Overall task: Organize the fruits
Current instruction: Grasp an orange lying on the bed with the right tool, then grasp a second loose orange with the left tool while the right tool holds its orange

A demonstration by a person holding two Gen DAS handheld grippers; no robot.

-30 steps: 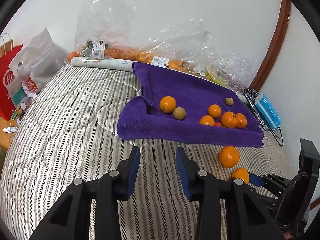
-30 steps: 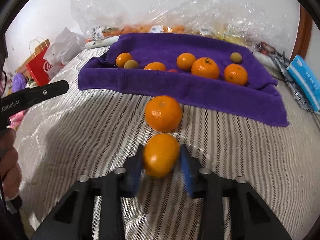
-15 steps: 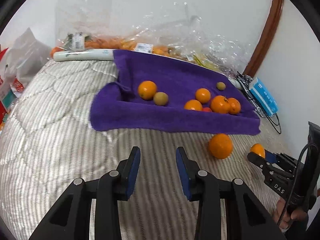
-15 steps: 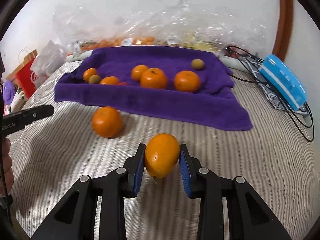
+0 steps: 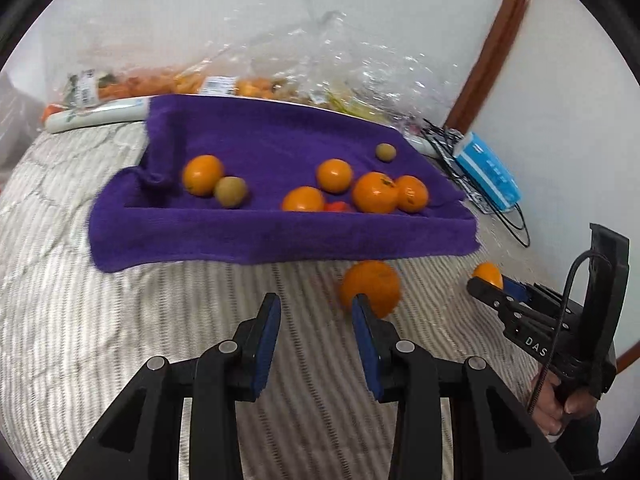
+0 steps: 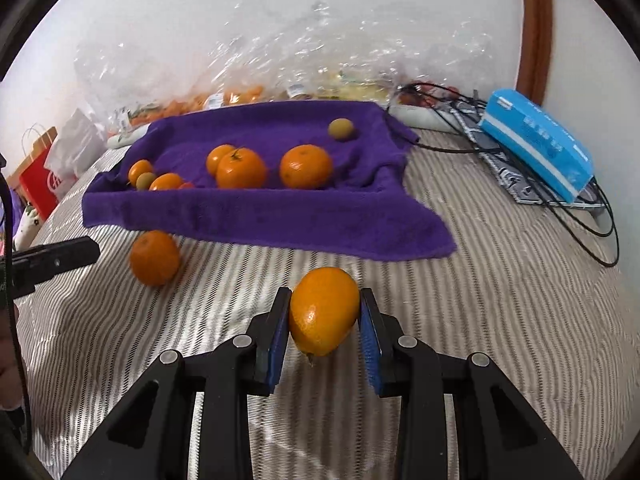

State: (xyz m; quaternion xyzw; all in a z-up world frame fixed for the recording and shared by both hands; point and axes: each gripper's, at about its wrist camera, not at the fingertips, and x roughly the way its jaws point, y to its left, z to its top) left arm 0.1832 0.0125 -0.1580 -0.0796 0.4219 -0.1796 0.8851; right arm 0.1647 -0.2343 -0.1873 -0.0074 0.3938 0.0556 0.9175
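A purple towel (image 5: 280, 236) (image 6: 260, 216) lies on the striped bedspread with several oranges and two small green-brown fruits on it. One loose orange (image 5: 370, 286) (image 6: 154, 258) rests on the bedspread just in front of the towel's near edge. My left gripper (image 5: 316, 304) is open and empty, and the tip of its right finger overlaps that loose orange. Its finger (image 6: 56, 260) shows at the left edge of the right wrist view. My right gripper (image 6: 324, 300) is shut on an oval orange (image 6: 324, 320), held above the bedspread. The left wrist view shows this pair at the far right (image 5: 487, 274).
Clear plastic bags with more fruit (image 5: 240, 84) line the wall behind the towel. A blue box (image 6: 536, 140) and black cables (image 6: 560, 200) lie at the right, and a red paper bag (image 6: 38, 184) stands at the left. A hand (image 5: 560, 412) holds the right gripper.
My right gripper carried its orange rightward, away from the loose orange. My left gripper shifted right, so the loose orange now sits at its right fingertip.
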